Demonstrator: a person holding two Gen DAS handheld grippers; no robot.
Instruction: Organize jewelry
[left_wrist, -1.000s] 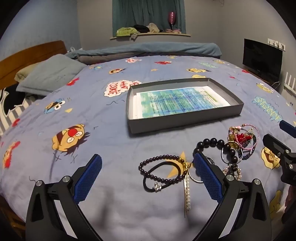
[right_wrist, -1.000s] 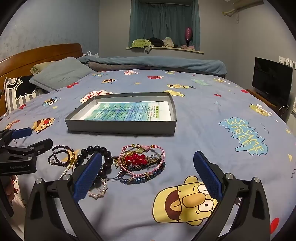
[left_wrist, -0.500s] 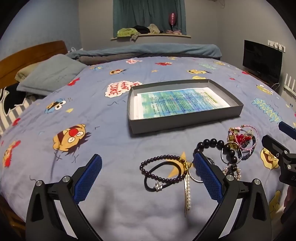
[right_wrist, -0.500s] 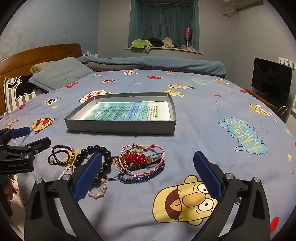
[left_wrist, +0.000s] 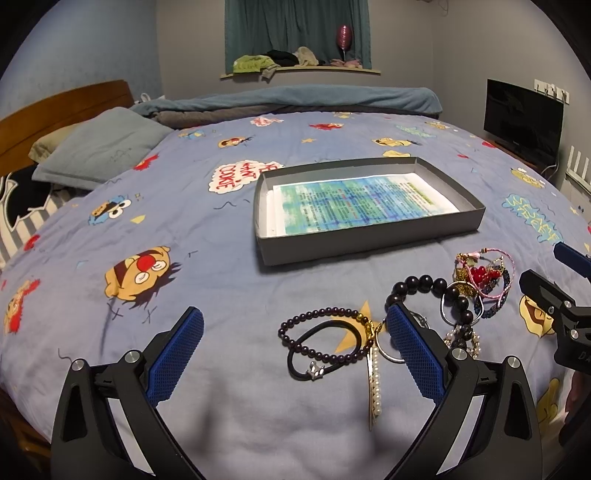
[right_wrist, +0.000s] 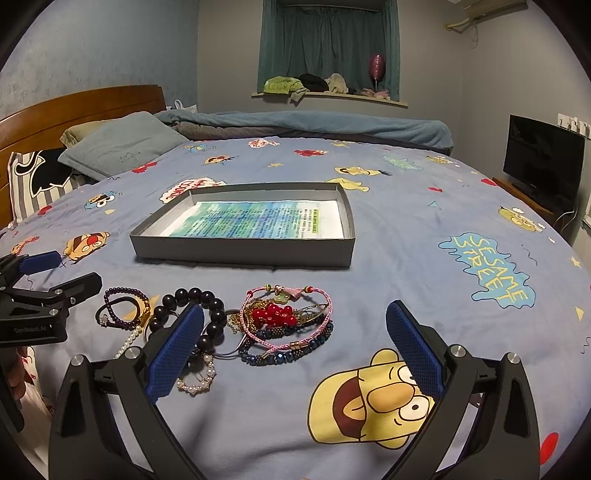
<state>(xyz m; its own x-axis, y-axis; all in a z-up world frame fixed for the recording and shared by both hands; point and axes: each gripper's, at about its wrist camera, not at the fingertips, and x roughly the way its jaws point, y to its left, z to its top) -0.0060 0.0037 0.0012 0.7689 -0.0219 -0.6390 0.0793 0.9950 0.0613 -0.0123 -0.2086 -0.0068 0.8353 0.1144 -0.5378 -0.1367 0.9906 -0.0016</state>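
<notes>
Tray (right_wrist: 240, 251), paper-lined; jewelry (right_wrist: 221, 325) heaped before it, perhaps tangled; left gripper (left_wrist: 295, 343) and right gripper (right_wrist: 295, 343) both agape beside heap

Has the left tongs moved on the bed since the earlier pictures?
Yes, slightly. In the right wrist view, the left tongs has drifted left, away from the grey box, and is open.

1. Left gripper (left_wrist: 293, 349): two black angular arms, each ending in a blue finger pad (left_wrist: 176, 356) with a fine mesh texture.
2. Round silver screws (left_wrist: 132, 356) sit on the arms just behind each pad.
3. Right gripper (right_wrist: 293, 349): same build, black arms and blue textured pads.
4. On the left gripper's black body in the right wrist view, faint pale lettering (right_wrist: 29, 329), too small to read surely.
</notes>
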